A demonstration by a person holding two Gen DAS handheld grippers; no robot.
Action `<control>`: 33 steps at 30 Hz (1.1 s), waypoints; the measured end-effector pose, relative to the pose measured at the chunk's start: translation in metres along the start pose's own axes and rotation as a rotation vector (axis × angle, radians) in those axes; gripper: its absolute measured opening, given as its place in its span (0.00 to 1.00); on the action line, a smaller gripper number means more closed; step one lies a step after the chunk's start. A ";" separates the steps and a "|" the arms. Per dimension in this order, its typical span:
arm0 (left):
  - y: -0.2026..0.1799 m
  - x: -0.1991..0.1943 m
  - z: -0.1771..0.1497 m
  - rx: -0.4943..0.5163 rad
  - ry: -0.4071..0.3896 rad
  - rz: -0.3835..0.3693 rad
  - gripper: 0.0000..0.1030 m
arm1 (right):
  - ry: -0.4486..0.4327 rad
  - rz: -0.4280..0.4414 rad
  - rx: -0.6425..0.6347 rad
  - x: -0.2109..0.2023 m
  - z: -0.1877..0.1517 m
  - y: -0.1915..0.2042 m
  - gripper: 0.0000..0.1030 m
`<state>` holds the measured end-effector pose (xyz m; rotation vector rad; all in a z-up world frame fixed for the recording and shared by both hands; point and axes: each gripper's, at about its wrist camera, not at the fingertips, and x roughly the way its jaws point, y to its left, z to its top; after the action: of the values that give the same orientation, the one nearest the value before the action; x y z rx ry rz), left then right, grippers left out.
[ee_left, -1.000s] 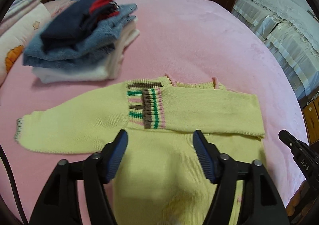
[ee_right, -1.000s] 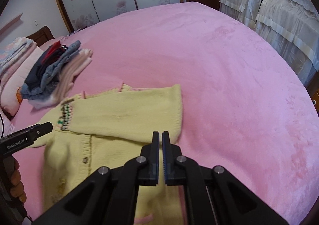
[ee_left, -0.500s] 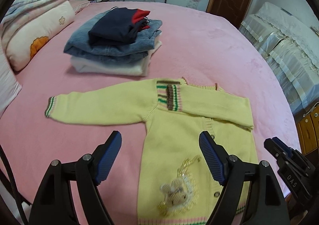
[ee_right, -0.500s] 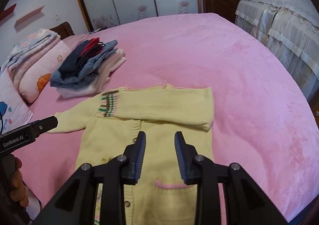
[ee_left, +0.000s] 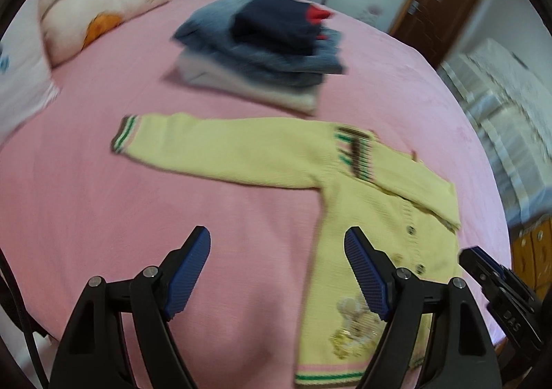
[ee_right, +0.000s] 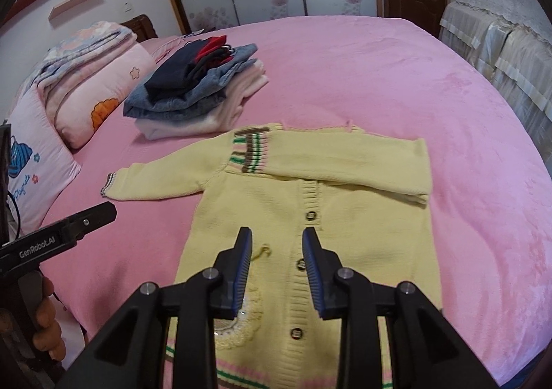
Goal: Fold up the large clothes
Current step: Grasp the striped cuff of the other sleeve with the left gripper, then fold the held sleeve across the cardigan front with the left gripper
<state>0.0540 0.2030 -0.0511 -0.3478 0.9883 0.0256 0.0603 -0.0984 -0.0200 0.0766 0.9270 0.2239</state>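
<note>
A yellow cardigan lies flat on the pink bed, one sleeve folded across its chest, while both the left hand-held gripper and right hand-held gripper hover above, released.

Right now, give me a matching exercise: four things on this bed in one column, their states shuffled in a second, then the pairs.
1. left sleeve
2. right sleeve
3. clothes pile
4. left gripper

A. folded across the chest
B. open, holding nothing
C. stretched out flat on the pink bedspread
D. stacked beyond the yellow cardigan

Pairs: 1-C, 2-A, 3-D, 4-B
</note>
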 end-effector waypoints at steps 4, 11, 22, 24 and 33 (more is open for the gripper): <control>0.054 0.017 0.007 -0.120 -0.016 -0.012 0.76 | 0.004 0.011 -0.034 0.015 0.009 0.024 0.29; 0.144 0.061 0.026 -0.367 -0.024 -0.049 0.72 | 0.038 0.030 -0.082 0.060 0.024 0.066 0.29; 0.173 0.119 0.053 -0.486 -0.030 -0.134 0.32 | 0.111 0.076 -0.126 0.122 0.024 0.107 0.29; 0.168 0.127 0.062 -0.469 -0.012 -0.091 0.06 | 0.114 0.074 -0.124 0.126 0.023 0.105 0.29; 0.059 0.079 0.092 -0.256 -0.140 -0.111 0.06 | 0.105 0.068 -0.012 0.116 0.018 0.056 0.29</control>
<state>0.1618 0.2760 -0.0861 -0.6274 0.8269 0.0752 0.1331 -0.0177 -0.0905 0.0864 1.0289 0.2986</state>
